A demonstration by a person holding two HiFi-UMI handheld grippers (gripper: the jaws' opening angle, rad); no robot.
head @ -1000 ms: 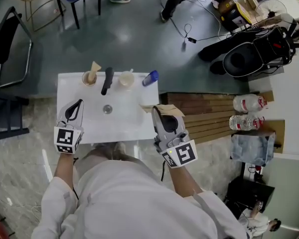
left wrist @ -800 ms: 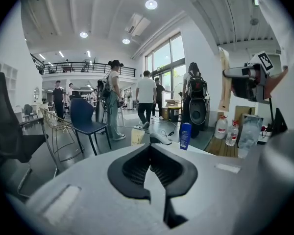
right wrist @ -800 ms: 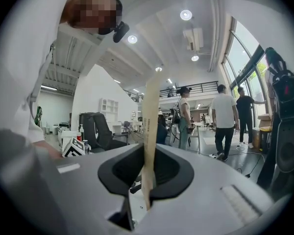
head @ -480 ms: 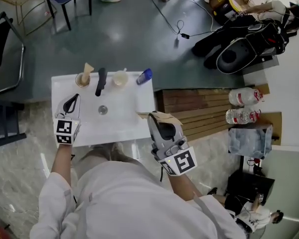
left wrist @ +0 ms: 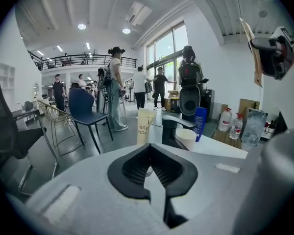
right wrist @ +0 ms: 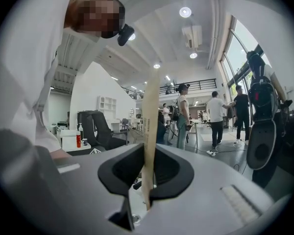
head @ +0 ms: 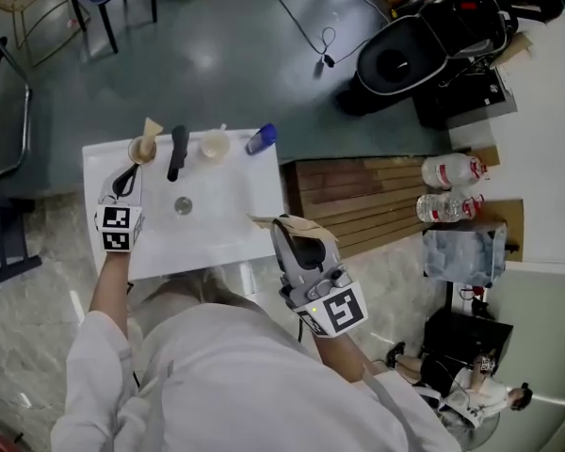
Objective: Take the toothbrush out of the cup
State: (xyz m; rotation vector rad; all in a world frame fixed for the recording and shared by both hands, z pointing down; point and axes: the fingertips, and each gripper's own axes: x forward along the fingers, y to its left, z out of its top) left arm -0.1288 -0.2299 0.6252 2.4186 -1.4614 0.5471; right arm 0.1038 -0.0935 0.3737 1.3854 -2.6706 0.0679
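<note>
A tan toothbrush box (head: pixel 152 129) stands upright in a brown cup (head: pixel 140 151) at the far left of the white basin top (head: pixel 231 229). In the left gripper view the same toothbrush box (left wrist: pixel 145 126) is straight ahead of the jaws. My left gripper (head: pixel 126 181) is shut and empty, its tips just short of the cup. My right gripper (head: pixel 288 233) is at the basin's right front corner, shut on a flat tan cardboard pack (head: pixel 301 220). In the right gripper view that pack (right wrist: pixel 150 126) rises as a thin strip between the jaws (right wrist: pixel 147 170).
A black faucet (head: pixel 176 150), a cream cup (head: pixel 214 145) and a blue bottle (head: pixel 260 138) line the basin's back edge, with a drain (head: pixel 183 205) in the middle. Wooden slats (head: pixel 363 201) and two water bottles (head: pixel 447 188) are to the right. People stand far off.
My left gripper has moved forward and down toward the brown cup with the box, still shut. The right gripper has kept its place with the tan pack.
</note>
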